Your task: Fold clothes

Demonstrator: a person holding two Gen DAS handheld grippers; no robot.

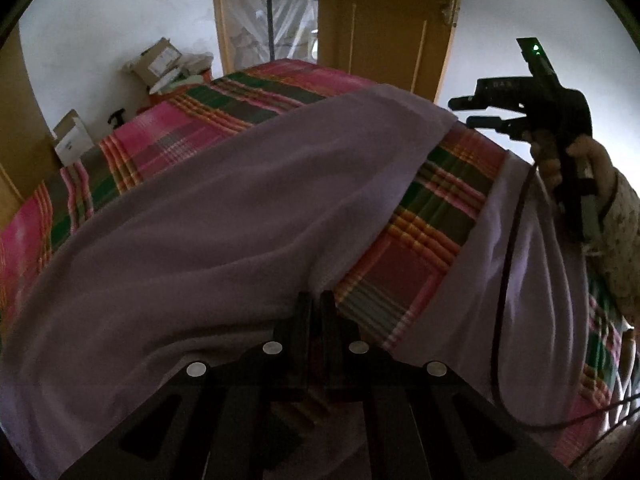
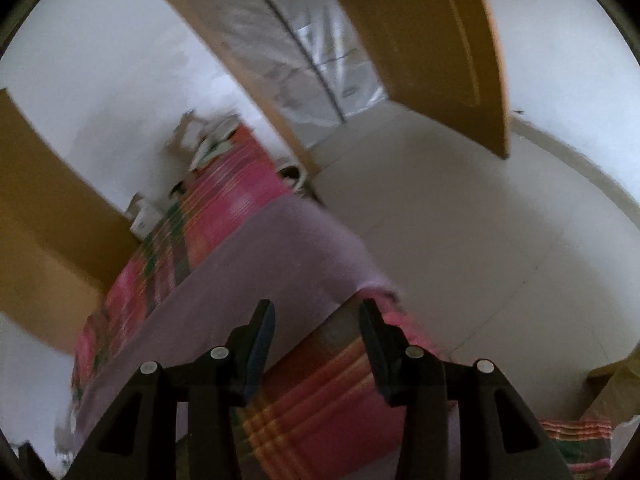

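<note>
Mid-fold on the bed, one edge pinched and one pair of tongs free.

Left tongs (image 1: 316, 304) shut on the near edge of the lilac cloth (image 1: 224, 208), spread ahead across the plaid bedsheet (image 1: 420, 248); probably a fold partway done. Right tongs (image 2: 316, 320) gaping, empty, raised off to the right above the cloth's far corner. Next, likely: lowering the right tongs onto a matching edge, then carrying both over together. Cable (image 1: 504, 280) draped over the cloth to the right, a possible snag. Cardboard boxes (image 1: 156, 60) and open door (image 1: 384, 20) far ahead, well clear.
</note>
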